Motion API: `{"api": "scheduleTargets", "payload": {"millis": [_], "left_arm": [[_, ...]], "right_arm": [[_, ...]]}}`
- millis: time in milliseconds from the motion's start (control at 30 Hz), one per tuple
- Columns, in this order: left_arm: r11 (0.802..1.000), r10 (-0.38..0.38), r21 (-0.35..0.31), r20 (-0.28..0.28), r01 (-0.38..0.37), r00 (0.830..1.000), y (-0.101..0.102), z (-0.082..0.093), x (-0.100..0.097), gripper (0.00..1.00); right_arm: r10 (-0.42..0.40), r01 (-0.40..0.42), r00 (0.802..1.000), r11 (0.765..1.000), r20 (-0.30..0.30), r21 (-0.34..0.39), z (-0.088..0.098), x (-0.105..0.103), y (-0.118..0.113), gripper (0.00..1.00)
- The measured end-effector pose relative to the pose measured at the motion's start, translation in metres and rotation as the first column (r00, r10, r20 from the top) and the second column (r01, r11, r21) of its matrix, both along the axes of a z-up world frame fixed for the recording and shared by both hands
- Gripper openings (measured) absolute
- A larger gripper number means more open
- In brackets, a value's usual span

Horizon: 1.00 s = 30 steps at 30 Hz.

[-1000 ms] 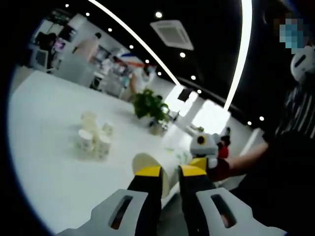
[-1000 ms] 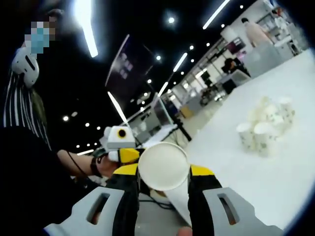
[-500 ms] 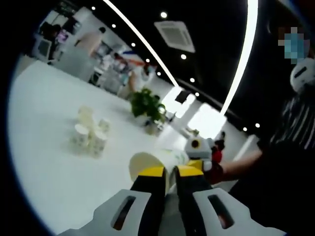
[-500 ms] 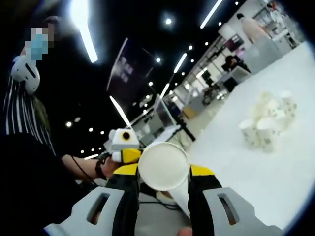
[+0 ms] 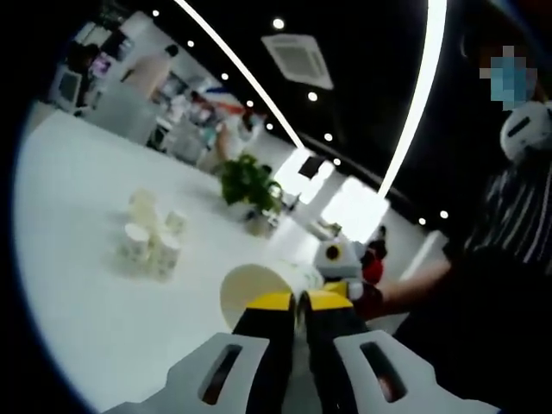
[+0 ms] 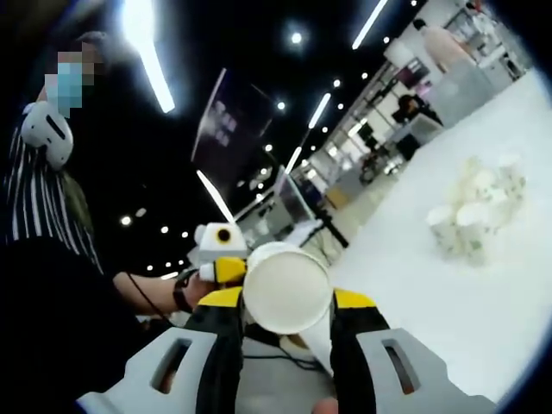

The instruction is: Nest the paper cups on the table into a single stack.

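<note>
My left gripper [image 5: 297,302] is shut, pinching the wall of a cream paper cup [image 5: 244,289] whose open mouth faces the camera. Just beyond it is my right gripper [image 5: 342,274], held by a hand. In the right gripper view, my right gripper [image 6: 286,304] is shut on a second paper cup [image 6: 286,290], round end toward the lens. The left gripper [image 6: 222,269] sits close behind that cup, to its left. A cluster of several paper cups [image 5: 148,241] stands upright on the white table [image 5: 78,293]. The same cluster [image 6: 476,216] appears at the right.
A potted green plant [image 5: 247,185] stands on the table beyond the cluster. A person in a striped top [image 5: 517,216] holds the grippers off the table's near edge [image 6: 362,259]. Bare white tabletop surrounds the cluster.
The two grippers have drawn slightly closer together, each still holding its cup. Both views have shifted a little with the hands; the cup cluster has not moved.
</note>
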<state>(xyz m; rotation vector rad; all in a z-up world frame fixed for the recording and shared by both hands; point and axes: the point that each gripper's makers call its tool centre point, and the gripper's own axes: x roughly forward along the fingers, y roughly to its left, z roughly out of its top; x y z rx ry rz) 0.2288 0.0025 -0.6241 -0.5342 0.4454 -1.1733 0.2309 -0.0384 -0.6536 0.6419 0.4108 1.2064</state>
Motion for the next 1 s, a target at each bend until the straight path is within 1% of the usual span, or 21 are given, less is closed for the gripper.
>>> {"api": "scheduleTargets", "payload": {"millis": [100,233,433,867,1000], "left_arm": [[1.000,-0.013,0.005,0.008,0.013,1.000,-0.0012,0.0011,-0.0010,0.01],[0.999,-0.026,0.025,0.034,0.025,0.999,-0.0031,0.0016,-0.0025,0.00],[0.998,-0.045,0.047,0.051,0.043,0.998,-0.0067,0.0024,-0.0052,0.00],[0.997,-0.057,0.052,0.039,0.054,0.998,-0.0068,0.0002,-0.0088,0.00],[0.997,-0.055,0.051,0.035,0.054,0.998,-0.0059,-0.0003,-0.0086,0.00]], "right_arm": [[-0.010,0.010,1.000,1.000,0.012,-0.010,-0.0021,0.0024,-0.0014,0.36],[-0.016,0.016,1.000,1.000,0.015,-0.016,-0.0033,0.0030,-0.0021,0.36],[-0.021,0.021,1.000,1.000,0.021,-0.018,-0.0025,0.0044,-0.0027,0.37],[-0.031,0.032,0.999,0.999,0.027,-0.017,-0.0031,0.0032,-0.0036,0.38],[-0.039,0.039,0.999,0.999,0.034,-0.009,-0.0006,0.0039,-0.0049,0.39]]}}
